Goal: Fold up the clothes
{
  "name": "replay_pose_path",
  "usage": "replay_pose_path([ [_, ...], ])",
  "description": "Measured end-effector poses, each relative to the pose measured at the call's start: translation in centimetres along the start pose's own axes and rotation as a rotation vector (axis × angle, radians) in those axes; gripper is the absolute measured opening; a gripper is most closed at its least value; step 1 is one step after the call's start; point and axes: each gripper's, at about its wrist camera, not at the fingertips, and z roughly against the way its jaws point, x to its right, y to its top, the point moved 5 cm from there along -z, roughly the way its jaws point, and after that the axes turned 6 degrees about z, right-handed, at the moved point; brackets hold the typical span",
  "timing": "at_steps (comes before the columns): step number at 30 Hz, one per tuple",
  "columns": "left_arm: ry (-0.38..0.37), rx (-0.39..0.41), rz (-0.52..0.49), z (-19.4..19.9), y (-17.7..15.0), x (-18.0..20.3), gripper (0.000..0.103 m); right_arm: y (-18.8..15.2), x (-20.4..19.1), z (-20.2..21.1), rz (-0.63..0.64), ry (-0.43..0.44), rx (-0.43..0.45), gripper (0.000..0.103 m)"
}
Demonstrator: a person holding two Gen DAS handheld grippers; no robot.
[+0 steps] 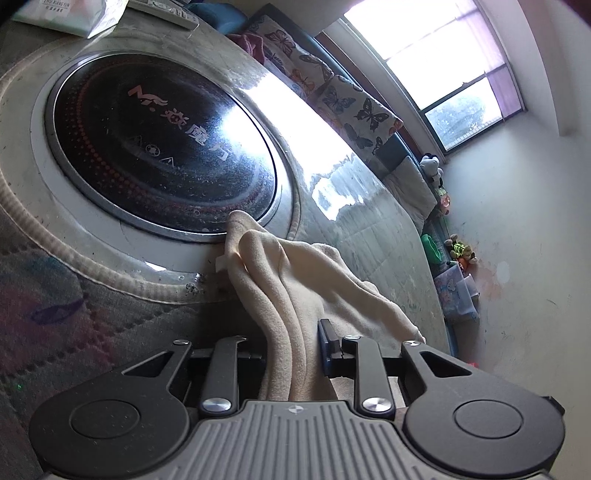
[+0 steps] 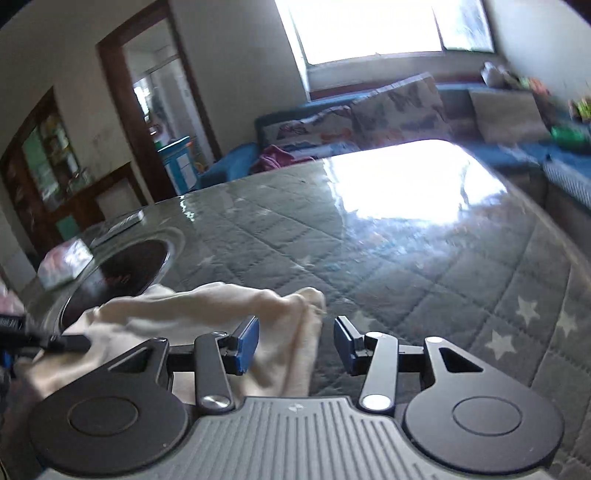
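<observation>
I read "MF" and Chinese characters on the black glass hob (image 1: 162, 147) | "ZHU XIANG YIN" on the white packet (image 1: 62, 14) | three small warning signs on hob.

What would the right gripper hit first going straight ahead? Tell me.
Probably the cream cloth: its bunched corner already lies between the open right gripper's fingers. Past it is only the quilted table cover, though depth is unclear.

You are in a home living room: a blue sofa (image 2: 461, 107) with butterfly-print cushions (image 1: 332, 92) at twelve o'clock, a bright window (image 2: 369, 29) above, a doorway (image 2: 155, 103) at ten o'clock
</observation>
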Motion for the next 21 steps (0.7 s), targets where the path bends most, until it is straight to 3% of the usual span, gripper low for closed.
replay_pose_path([
  [6, 0.011, 0.006, -0.040, 0.0, 0.1, 0.4, 0.026, -0.1, 0.1, -0.7, -0.023, 0.040, 0.002, 0.042],
  [8, 0.030, 0.018, -0.074, -0.1, 0.1, 0.7, 0.026, 0.0, -0.2, -0.9, -0.014, 0.047, -0.003, 0.026],
  [11, 0.053, 0.035, -0.117, 0.0, 0.0, 1.3, 0.022, 0.4, -0.3, 0.1, -0.013, 0.052, 0.023, 0.014],
  [21, 0.015, 0.073, -0.284, 0.4, 0.2, 7.1, 0.018, 1.8, -0.3, 3.8, -0.012, 0.060, 0.118, 0.010],
])
